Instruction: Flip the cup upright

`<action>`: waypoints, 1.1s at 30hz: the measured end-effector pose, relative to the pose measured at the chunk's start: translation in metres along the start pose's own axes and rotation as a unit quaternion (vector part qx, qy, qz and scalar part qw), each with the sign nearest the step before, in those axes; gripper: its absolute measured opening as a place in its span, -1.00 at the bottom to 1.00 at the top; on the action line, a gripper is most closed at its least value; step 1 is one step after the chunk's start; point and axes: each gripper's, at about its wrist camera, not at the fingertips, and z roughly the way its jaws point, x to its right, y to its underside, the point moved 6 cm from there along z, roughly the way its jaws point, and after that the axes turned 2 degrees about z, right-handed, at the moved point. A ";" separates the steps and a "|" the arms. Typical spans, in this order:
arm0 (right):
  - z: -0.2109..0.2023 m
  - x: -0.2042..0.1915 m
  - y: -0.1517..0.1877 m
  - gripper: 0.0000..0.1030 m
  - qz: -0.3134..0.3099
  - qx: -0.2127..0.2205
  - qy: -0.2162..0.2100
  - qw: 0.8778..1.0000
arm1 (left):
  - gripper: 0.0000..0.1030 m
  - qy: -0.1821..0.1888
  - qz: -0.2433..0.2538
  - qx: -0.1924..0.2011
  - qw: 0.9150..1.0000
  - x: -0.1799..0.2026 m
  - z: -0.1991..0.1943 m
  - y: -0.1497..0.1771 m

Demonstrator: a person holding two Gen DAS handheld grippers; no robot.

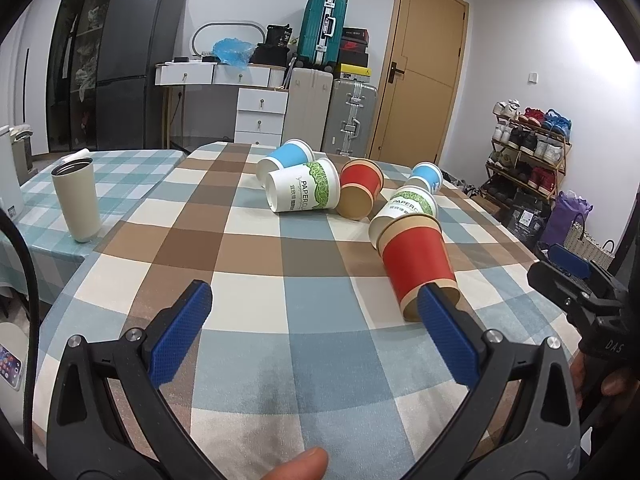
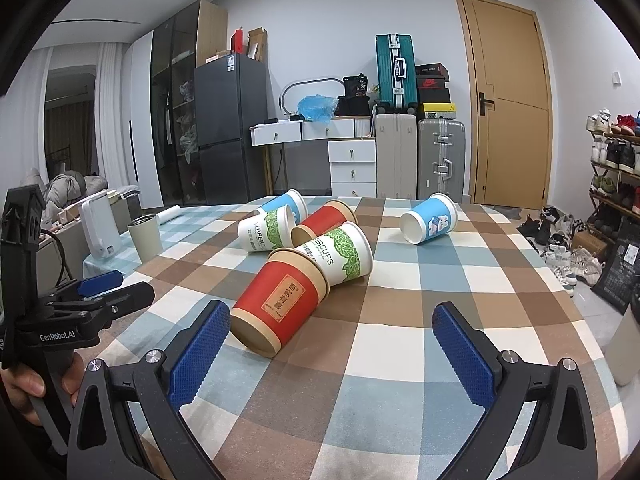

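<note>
Left wrist view. My left gripper [image 1: 314, 304] hovers low over the checked counter [image 1: 320, 360], its blue fingers [image 1: 180, 332] spread wide apart with nothing between them. Well beyond the left finger, on an adjoining counter section, a beige tumbler [image 1: 78, 200] stands upright. Ahead of the gap between the fingers lies a cluster of paper cups on their sides: a blue cup [image 1: 288, 156], a white leaf-print cup [image 1: 304, 190] just in front of it, and a small red cup [image 1: 360, 188] touching the white one's base end. At the tip of the right finger lies the near red cup [image 1: 416, 264], on its side, base end toward me; whether the finger touches it I cannot tell. Behind it lie a second white cup [image 1: 408, 208] and a second blue cup [image 1: 426, 176]. Farther right, my right gripper [image 1: 576, 276] enters at the frame edge.

Right wrist view. My left gripper [image 2: 100, 292] appears far outside the left finger, held by a hand [image 2: 24, 384]. My right gripper [image 2: 332, 340] has its fingers [image 2: 200, 352] wide apart, holding nothing. The near red cup [image 2: 276, 304] lies on its side just inside the left fingertip, base end toward me, mouth against the white leaf-print cup [image 2: 340, 256]. Beyond these lie the other white cup [image 2: 266, 234], the small red cup [image 2: 324, 220] and a blue cup [image 2: 288, 202]. Ahead of the right finger, apart from the cluster, a blue cup [image 2: 430, 220] lies on its side.
</note>
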 end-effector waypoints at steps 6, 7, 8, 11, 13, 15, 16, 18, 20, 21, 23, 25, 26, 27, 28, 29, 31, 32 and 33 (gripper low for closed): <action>0.001 0.003 0.002 1.00 0.005 -0.002 0.002 1.000 | 0.99 -0.002 0.000 -0.003 1.000 -0.001 0.001 0.001; 0.001 0.003 0.002 1.00 0.006 -0.001 0.000 1.000 | 0.99 -0.003 0.001 -0.005 1.000 0.000 0.002 0.001; 0.001 0.003 0.002 1.00 0.006 -0.001 0.000 1.000 | 0.99 -0.004 0.004 -0.006 1.000 0.000 0.003 0.001; 0.002 0.002 0.002 1.00 0.001 -0.006 -0.003 1.000 | 0.99 -0.013 0.018 -0.009 1.000 0.003 0.003 0.003; 0.004 0.001 0.002 1.00 -0.004 -0.008 -0.007 1.000 | 0.99 -0.013 0.021 -0.013 1.000 0.005 0.005 0.004; 0.005 -0.001 0.002 1.00 -0.006 -0.010 -0.012 1.000 | 0.99 -0.013 0.023 -0.015 1.000 0.006 0.006 0.004; 0.005 -0.001 0.002 1.00 -0.007 -0.009 -0.012 1.000 | 0.99 -0.012 0.022 -0.017 1.000 0.006 0.006 0.004; 0.005 -0.001 0.002 1.00 -0.005 -0.011 -0.016 1.000 | 0.99 -0.013 0.023 -0.016 1.000 0.007 0.007 0.004; 0.005 -0.002 0.003 1.00 -0.006 -0.013 -0.019 1.000 | 0.99 -0.015 0.024 -0.016 0.999 0.007 0.007 0.005; 0.005 -0.002 0.003 1.00 -0.007 -0.012 -0.021 1.000 | 0.99 -0.014 0.022 -0.017 1.000 0.006 0.007 0.004; 0.005 -0.004 0.004 1.00 -0.012 -0.014 -0.025 1.000 | 0.99 -0.016 0.023 -0.018 0.999 0.006 0.006 0.005; 0.006 -0.004 0.004 1.00 -0.014 -0.016 -0.029 0.999 | 0.99 -0.017 0.026 -0.017 0.999 0.006 0.006 0.004; 0.007 -0.005 0.004 1.00 -0.015 -0.017 -0.033 0.999 | 0.99 -0.018 0.028 -0.018 0.999 0.006 0.007 0.004; 0.007 -0.006 0.004 1.00 -0.015 -0.018 -0.035 0.999 | 0.99 -0.019 0.031 -0.018 0.999 0.007 0.007 0.004; 0.008 -0.006 0.005 1.00 -0.016 -0.021 -0.037 0.999 | 0.99 -0.019 0.034 -0.019 0.999 0.008 0.007 0.004; 0.008 -0.007 0.005 1.00 -0.016 -0.022 -0.041 0.999 | 0.99 -0.019 0.036 -0.019 0.999 0.009 0.007 0.004; 0.009 -0.007 0.004 1.00 -0.018 -0.025 -0.041 0.999 | 0.99 -0.021 0.040 -0.021 0.999 0.010 0.008 0.004; 0.010 -0.007 0.004 1.00 -0.019 -0.028 -0.045 0.998 | 0.99 -0.021 0.042 -0.021 0.999 0.011 0.008 0.004; 0.010 -0.007 0.004 1.00 -0.019 -0.030 -0.046 0.998 | 0.99 -0.021 0.044 -0.022 0.999 0.012 0.008 0.003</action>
